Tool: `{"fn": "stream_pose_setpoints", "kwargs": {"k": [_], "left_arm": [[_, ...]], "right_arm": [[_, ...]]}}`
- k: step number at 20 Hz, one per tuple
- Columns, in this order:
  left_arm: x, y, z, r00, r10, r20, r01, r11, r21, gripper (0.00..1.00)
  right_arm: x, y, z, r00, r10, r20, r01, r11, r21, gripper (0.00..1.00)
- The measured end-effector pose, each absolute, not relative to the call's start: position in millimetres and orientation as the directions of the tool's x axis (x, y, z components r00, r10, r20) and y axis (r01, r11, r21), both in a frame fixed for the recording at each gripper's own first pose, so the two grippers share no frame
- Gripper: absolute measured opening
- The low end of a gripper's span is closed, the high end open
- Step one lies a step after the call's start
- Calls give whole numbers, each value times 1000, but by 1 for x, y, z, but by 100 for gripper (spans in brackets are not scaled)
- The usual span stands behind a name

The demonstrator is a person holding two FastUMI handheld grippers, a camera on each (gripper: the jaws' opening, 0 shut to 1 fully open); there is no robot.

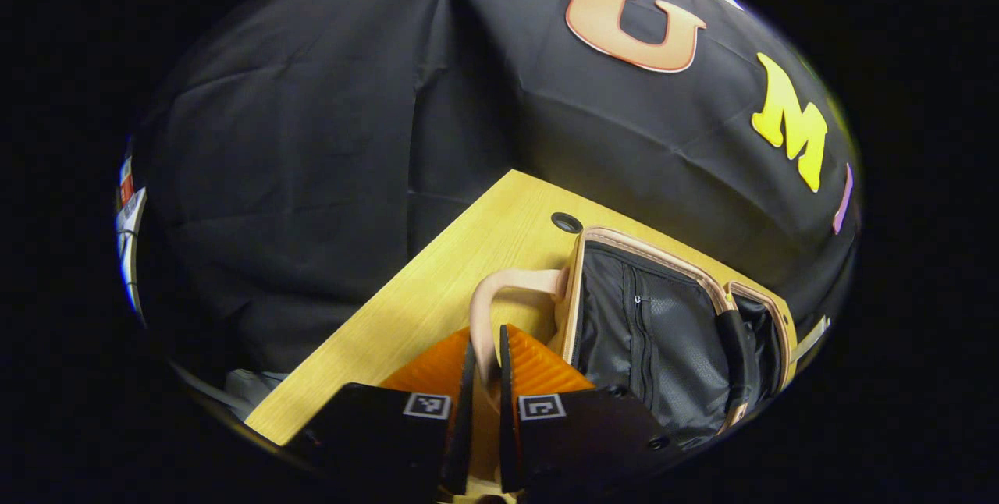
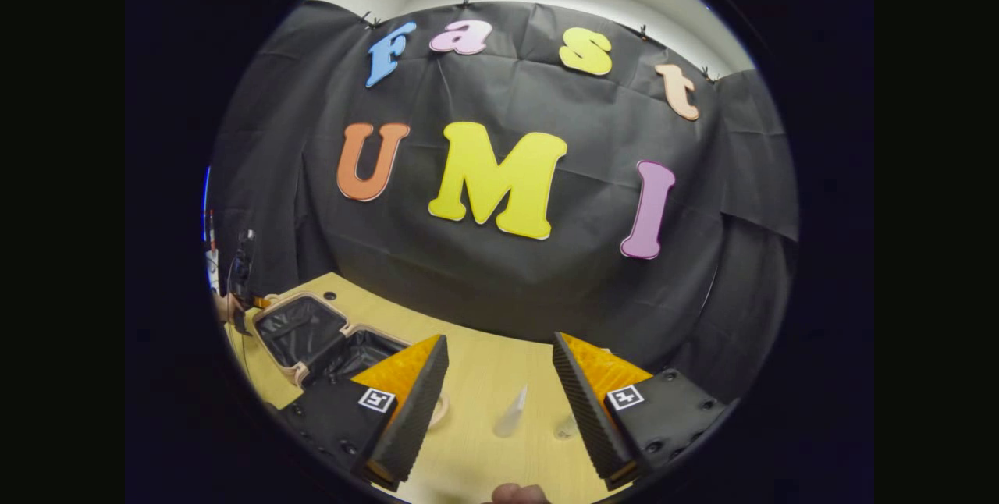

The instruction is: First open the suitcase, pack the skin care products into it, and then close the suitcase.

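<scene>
Suitcase (image 1: pixel 663 317): open, lid up, dark lining exposed; sits at the table's (image 1: pixel 437 285) far edge, close to a corner and the cable hole (image 1: pixel 567 222).
Handle (image 1: pixel 499 293): pinched between the left gripper's (image 1: pixel 484 371) fingers, clenched on it.
Right gripper (image 2: pixel 499 387): spread wide, empty, above a clear tube (image 2: pixel 511 413) lying mid-table.
Risk: a pull on the handle could drag the case toward the edge or drop the lid.
Risk: the tube looks slippery and may roll.
Room: bare table between tube and case; booth wall close behind.
</scene>
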State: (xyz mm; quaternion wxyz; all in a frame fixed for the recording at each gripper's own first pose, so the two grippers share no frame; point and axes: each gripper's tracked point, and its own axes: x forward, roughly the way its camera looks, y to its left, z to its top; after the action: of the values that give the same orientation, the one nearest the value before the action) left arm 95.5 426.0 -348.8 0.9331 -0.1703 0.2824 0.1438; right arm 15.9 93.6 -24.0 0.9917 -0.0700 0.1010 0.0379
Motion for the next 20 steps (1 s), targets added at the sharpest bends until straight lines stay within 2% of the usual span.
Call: {"fn": "stream_pose_setpoints", "kwargs": {"k": [1,2,5,7,9,13,20], "left_arm": [[91,427,-340,803,183,-567,-363,905,-221,21],[91,425,-325,817,186,-546,-348,914,-210,43],[85,408,-264,852,234,-467,-327,937,-127,89],[85,370,-213,891,235,-389,-291,953,-90,91],[79,312,-167,921,213,-326,-248,966,-69,98],[83,174,-117,962,125,-243,-147,986,-76,98],[67,-47,-130,962,-93,-257,55,987,-153,98]], "right_arm": [[16,95,-27,975,67,-210,-95,987,-127,80],[15,95,-29,975,74,-212,-101,988,-117,80],[19,86,-32,976,81,-201,-99,992,-83,79],[21,71,-32,979,79,-186,-90,995,-52,79],[22,50,-34,982,73,-172,-80,996,-31,79],[19,3,-46,981,74,-177,-72,997,19,80],[4,-84,-69,977,51,-209,-50,999,11,81]]}}
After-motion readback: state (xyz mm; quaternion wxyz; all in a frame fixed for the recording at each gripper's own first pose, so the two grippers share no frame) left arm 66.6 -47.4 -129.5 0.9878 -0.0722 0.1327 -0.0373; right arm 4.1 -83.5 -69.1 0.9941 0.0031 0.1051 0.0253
